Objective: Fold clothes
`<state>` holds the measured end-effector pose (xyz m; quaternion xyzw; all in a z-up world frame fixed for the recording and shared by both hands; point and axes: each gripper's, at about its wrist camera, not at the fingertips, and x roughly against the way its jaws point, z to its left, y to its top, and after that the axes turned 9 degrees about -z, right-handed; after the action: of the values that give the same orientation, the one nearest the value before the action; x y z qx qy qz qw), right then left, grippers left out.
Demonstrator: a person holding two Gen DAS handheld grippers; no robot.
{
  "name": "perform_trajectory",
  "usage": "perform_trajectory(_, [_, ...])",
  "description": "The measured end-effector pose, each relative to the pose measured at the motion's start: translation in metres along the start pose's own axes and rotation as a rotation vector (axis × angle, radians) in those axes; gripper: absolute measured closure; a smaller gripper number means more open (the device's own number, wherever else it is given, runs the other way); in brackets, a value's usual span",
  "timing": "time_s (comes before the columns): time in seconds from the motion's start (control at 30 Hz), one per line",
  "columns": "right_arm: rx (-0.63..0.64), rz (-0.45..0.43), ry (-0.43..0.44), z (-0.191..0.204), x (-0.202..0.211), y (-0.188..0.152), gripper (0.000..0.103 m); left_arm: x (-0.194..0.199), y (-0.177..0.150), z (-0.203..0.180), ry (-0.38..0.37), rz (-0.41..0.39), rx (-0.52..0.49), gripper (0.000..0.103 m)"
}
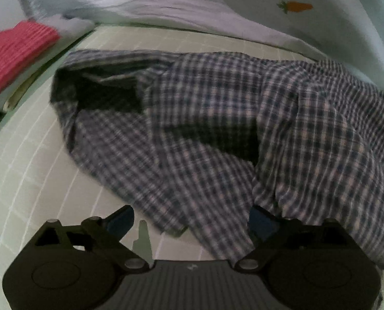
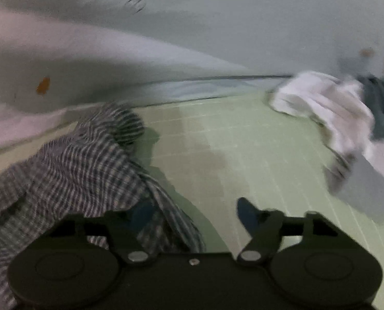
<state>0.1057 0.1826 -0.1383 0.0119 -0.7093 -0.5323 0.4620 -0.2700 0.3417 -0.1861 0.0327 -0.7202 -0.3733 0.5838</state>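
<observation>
Gingham shirt (image 1: 217,118), in dark blue-and-white checks, lies crumpled on the pale green gridded mat (image 1: 37,160), bunched into ridges with dark hollows between them and not yet flattened. We read this as the opening step of folding: the garment must first be spread out. The left gripper (image 1: 192,219) hangs over the near edge of the cloth with its tongs spread wide; a corner of fabric lies between them, and the blue pad on the right touches or is overlapped by cloth, yet nothing is pinched. The right gripper (image 2: 192,214) stands half open, with checked cloth draped across its left pad; the blur prevents us from telling whether it grips. A red folded item (image 1: 16,54) sits at the mat's left edge and a white garment (image 2: 326,108) well to the right. Next, we judge, each gripper needs a firm hold on an edge or corner to pull the shirt flat.
</observation>
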Motion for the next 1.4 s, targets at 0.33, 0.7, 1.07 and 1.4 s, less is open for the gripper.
perform_trajectory(0.33, [0.141, 0.132, 0.105, 0.008, -0.056, -0.004, 0.073, -0.03, 0.001, -0.026, 0.101, 0.064, -0.114, 0.0])
perform_trajectory(0.7, [0.045, -0.218, -0.105, -0.059, 0.032, 0.038, 0.101, -0.033, 0.003, -0.018, 0.069, 0.071, -0.119, 0.0])
perform_trajectory(1.07, [-0.063, -0.251, -0.491, -0.125, 0.082, 0.045, 0.061, -0.034, 0.004, -0.012, 0.064, 0.069, -0.112, 0.0])
perform_trajectory(1.4, [-0.251, -0.031, -0.283, -0.062, 0.108, -0.067, 0.026, -0.024, -0.01, -0.006, 0.015, 0.132, -0.051, 0.0])
